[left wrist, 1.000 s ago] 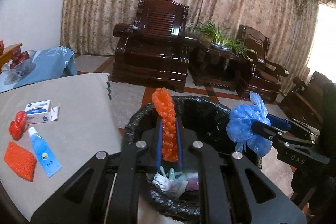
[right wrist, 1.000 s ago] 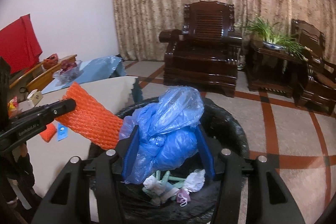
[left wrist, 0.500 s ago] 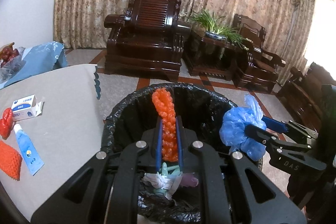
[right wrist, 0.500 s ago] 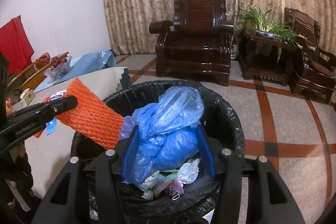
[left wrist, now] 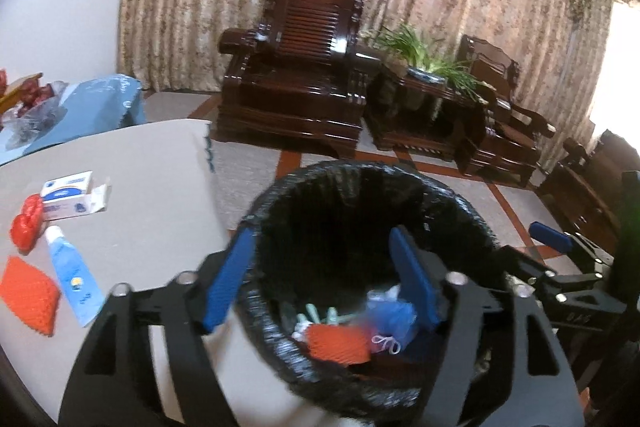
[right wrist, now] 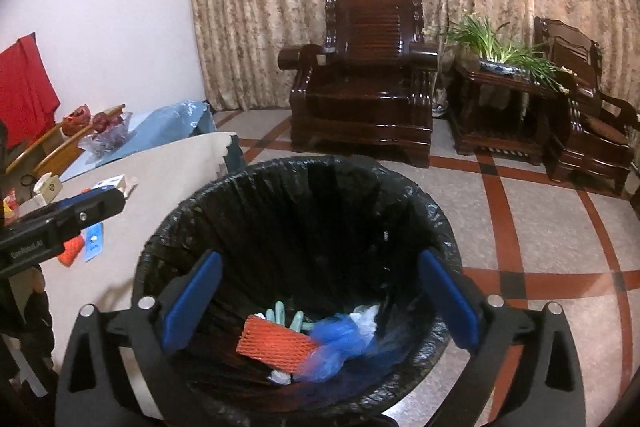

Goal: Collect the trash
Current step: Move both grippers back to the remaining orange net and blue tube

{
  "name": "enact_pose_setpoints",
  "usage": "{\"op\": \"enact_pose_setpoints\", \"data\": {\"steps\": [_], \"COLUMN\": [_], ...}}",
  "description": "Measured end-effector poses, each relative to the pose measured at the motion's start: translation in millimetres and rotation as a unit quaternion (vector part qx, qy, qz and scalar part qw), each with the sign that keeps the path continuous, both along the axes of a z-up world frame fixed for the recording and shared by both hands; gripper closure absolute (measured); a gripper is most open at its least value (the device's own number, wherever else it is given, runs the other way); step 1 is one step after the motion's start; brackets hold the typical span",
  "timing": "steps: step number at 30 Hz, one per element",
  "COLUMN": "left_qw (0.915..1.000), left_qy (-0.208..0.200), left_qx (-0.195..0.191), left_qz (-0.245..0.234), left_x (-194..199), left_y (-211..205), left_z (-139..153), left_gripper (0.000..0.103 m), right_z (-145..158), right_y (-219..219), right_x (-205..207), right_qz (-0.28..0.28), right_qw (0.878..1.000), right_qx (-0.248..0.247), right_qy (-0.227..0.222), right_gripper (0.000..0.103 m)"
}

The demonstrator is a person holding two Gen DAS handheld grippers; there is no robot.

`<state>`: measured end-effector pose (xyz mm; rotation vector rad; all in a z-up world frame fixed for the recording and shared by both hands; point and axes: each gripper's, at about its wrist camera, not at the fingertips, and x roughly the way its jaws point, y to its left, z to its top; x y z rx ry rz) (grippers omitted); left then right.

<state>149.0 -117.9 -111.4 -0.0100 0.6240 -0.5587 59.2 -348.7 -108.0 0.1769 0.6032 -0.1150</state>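
Left tool (left wrist: 320, 283) and right tool (right wrist: 320, 307) both hang spread and empty over the bin (right wrist: 400, 195). Half a second ago the left one pinched the orange net and the right one the blue bag; now the net (right wrist: 276, 343) and bag (right wrist: 340, 343) lie inside the bin on the older trash, the bag against the net's right end. Both drops look done, so that pair of items is collected. More remains on the counter (left wrist: 152, 195): a box (left wrist: 72, 195), a blue tube (left wrist: 72, 275), a red piece (left wrist: 26, 223) and another orange net (left wrist: 30, 301). Judging by that, the next move is a return to the counter.
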Motion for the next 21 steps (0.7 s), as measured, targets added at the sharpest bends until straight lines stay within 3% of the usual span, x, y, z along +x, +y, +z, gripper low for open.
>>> {"op": "enact_pose_setpoints", "data": {"steps": [4, 10, 21], "left_qw": [0.9994, 0.9955, 0.9778], "left_qy": [-0.012, -0.027, -0.029], "left_qx": [0.003, 0.017, 0.053], "left_qz": [0.032, 0.090, 0.201], "left_x": [-2.3, -4.6, 1.3], "left_y": [29.2, 85.1, 194.1], "left_z": [8.8, 18.3, 16.3], "left_gripper": [0.019, 0.017, 0.017], "right_z": [7.8, 19.0, 26.8], "right_y": [13.8, 48.5, 142.4], "right_x": [1.7, 15.2, 58.6], "right_qz": [0.016, 0.055, 0.160], "right_qw": [1.000, 0.998, 0.986], "right_qx": [0.006, 0.014, 0.017], "right_qy": [-0.013, -0.029, -0.040], "right_gripper": [0.006, 0.006, 0.006]}}
